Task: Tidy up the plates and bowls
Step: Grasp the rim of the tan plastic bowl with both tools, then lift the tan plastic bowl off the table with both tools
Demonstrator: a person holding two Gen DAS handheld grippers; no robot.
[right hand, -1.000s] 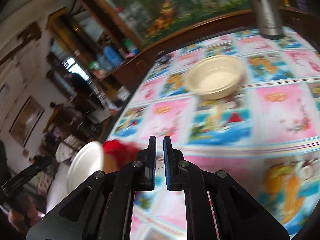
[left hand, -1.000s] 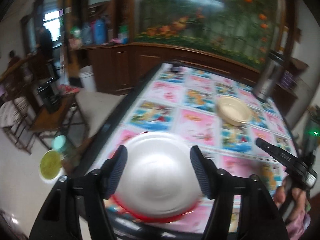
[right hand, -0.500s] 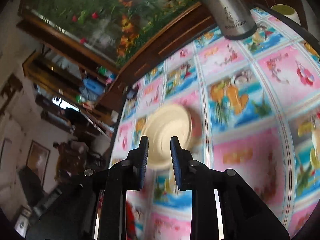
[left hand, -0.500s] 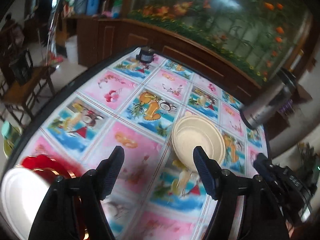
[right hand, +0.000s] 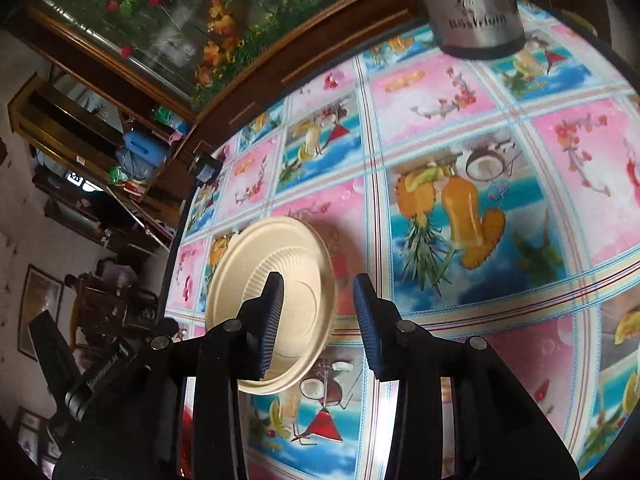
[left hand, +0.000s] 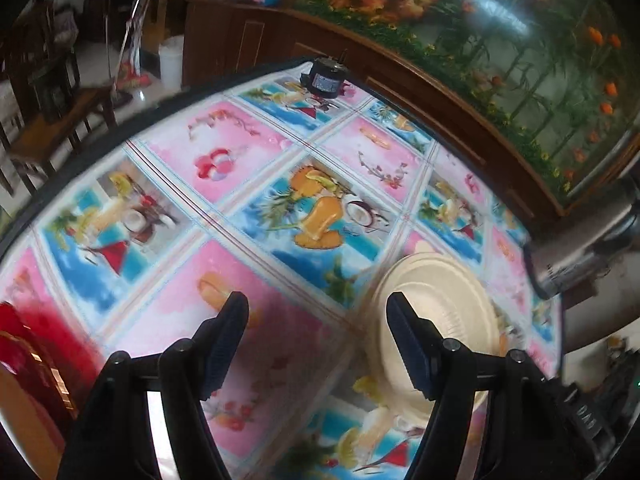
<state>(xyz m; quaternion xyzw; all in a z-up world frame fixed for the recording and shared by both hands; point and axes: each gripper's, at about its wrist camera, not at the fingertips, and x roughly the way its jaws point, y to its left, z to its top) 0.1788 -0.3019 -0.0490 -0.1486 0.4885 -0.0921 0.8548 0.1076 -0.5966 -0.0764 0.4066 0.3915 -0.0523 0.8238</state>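
A cream bowl point(left hand: 440, 292) stands upright on the picture-printed tablecloth. My left gripper point(left hand: 316, 340) is open above the cloth, and its right finger point(left hand: 408, 344) overlaps the bowl's left side. A red plate point(left hand: 24, 344) shows at the left edge. In the right wrist view the cream bowl point(right hand: 300, 252) lies just ahead. My right gripper point(right hand: 320, 324) hangs over the bowl's right rim with its jaws opening. That rim sits between the pads, which do not press on it. The left gripper's body point(right hand: 52, 344) shows at the lower left.
A tall steel flask point(right hand: 472, 8) stands on the table's far right side, close beyond the bowl point(left hand: 592, 248). A small black device point(left hand: 326, 76) sits at the table's far end. A wooden cabinet with an aquarium point(left hand: 500, 40) runs behind the table. Chairs point(left hand: 44, 92) stand off to the left.
Both grippers swung away from the white plate on the red one and came up to the cream bowl. The right jaws went from shut to parted. The white plate left the left view.
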